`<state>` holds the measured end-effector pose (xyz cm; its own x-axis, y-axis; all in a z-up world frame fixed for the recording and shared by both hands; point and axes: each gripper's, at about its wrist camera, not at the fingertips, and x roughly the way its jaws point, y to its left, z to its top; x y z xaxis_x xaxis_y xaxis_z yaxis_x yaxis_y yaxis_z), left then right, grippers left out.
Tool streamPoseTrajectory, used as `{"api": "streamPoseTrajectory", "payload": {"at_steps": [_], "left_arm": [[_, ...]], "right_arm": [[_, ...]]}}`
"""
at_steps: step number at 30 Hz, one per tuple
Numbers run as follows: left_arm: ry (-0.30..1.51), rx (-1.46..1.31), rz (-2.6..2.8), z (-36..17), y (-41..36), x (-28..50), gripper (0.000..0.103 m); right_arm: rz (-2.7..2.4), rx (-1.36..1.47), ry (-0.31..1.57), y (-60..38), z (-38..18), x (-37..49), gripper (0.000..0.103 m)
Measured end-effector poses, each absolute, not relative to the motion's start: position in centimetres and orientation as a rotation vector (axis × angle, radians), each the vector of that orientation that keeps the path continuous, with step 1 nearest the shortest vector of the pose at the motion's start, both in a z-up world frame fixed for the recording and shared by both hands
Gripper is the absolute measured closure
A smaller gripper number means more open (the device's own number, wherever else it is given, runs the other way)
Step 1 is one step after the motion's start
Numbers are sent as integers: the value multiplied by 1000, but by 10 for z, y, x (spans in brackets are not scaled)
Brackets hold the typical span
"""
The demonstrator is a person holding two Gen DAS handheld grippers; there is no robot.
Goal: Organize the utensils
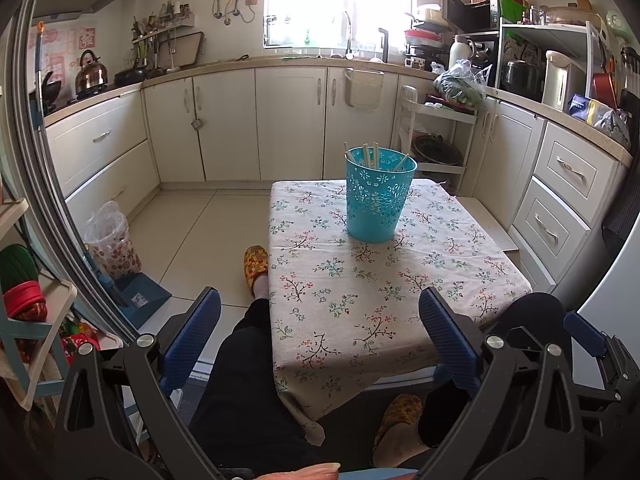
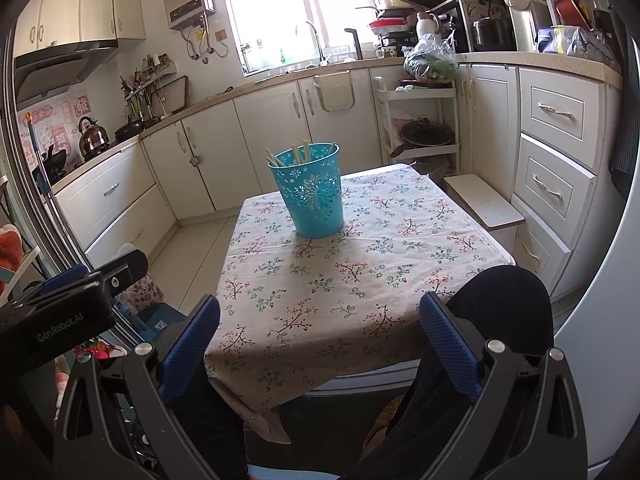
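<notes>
Both the left gripper (image 1: 320,320) and right gripper (image 2: 320,320) hung wide apart and empty while the light, stiff chopsticks (image 1: 370,156) stood in the teal holder (image 1: 378,200) mid-table (image 1: 400,292), best pinched near their exposed tops.

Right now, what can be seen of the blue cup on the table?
The blue cup is a turquoise, plastic-looking bucket shape, tapering toward its base, its wall pierced with flower cutouts. It stands upright toward the far side of the floral tablecloth. Several pale chopsticks lean inside, tips above the rim. Neither gripper touches it.
</notes>
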<state>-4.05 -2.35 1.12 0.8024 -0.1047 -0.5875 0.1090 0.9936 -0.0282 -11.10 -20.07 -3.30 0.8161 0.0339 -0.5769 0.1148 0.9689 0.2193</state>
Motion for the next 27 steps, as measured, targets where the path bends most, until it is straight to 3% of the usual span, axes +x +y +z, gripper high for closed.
{"api": "streamPoseTrajectory", "payload": {"at_steps": [27], "left_arm": [[633, 8, -113, 11, -21, -40, 8]], "right_arm": [[-40, 243, 589, -199, -26, -116, 7]]}}
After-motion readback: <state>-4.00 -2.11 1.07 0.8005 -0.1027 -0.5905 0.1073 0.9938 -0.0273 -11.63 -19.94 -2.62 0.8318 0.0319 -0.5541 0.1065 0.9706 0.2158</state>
